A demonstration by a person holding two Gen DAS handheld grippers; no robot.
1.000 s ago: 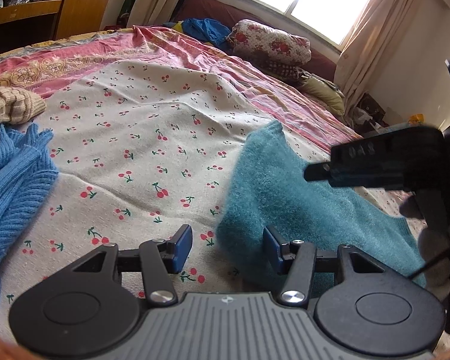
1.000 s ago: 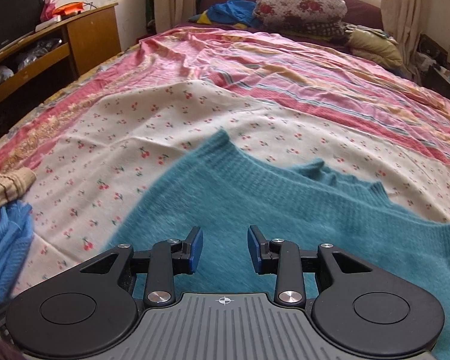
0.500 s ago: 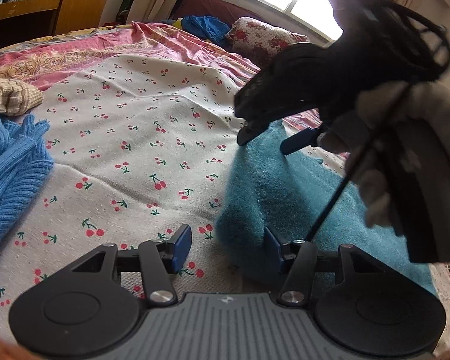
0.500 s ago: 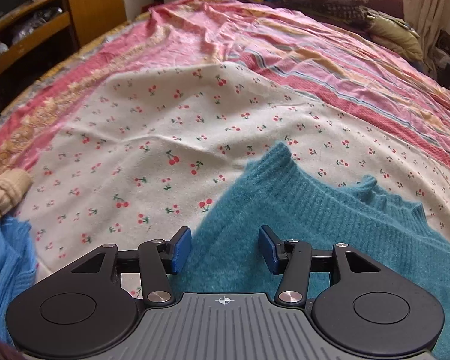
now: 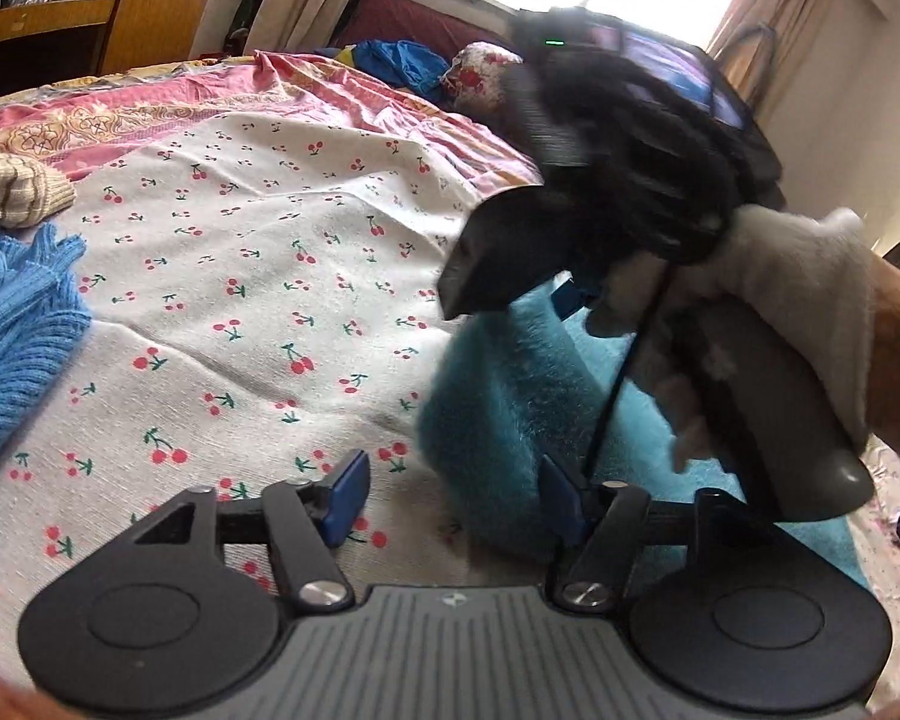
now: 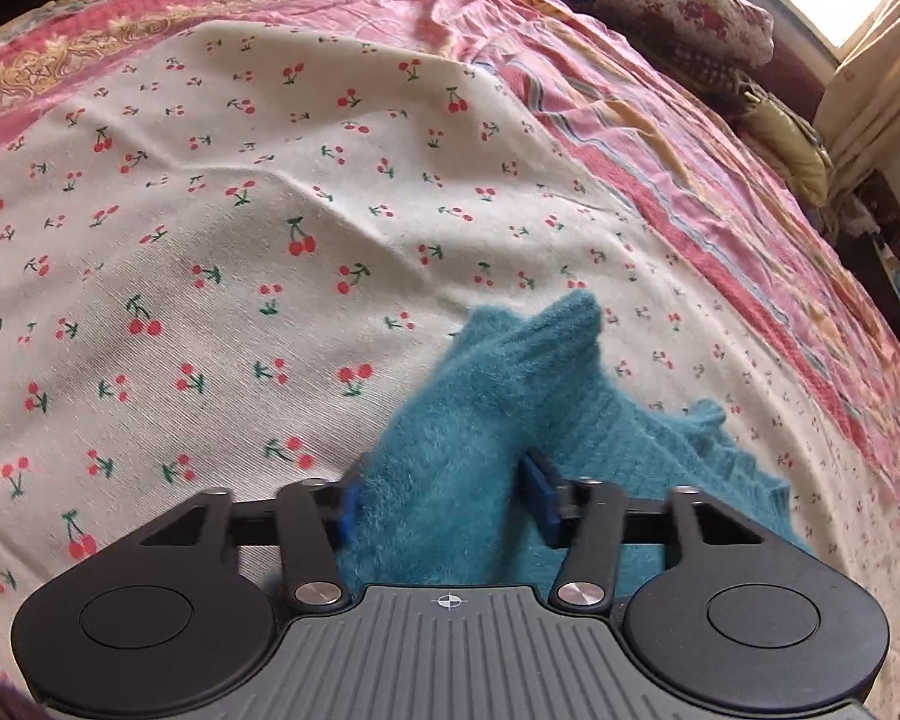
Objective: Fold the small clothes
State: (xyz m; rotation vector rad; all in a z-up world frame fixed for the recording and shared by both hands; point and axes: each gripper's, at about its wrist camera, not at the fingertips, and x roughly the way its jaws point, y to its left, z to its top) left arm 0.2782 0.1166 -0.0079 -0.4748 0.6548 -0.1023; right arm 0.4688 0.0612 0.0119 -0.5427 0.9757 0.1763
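One blurred right claw [image 5: 561, 294] before blue knit [image 5: 18, 348].

cherry-print sheet [image 5: 258, 300], floral pillow [image 6: 678, 6], wooden shelf [image 5: 90, 12]

Motion-blurred black right gripper [image 5: 561, 294] and white-gloved hand [image 5: 804, 306] hide most of the fuzzy teal knit sweater [image 5: 486, 414]; ribbed blue knit garment [image 5: 12, 354] cut off at left edge.
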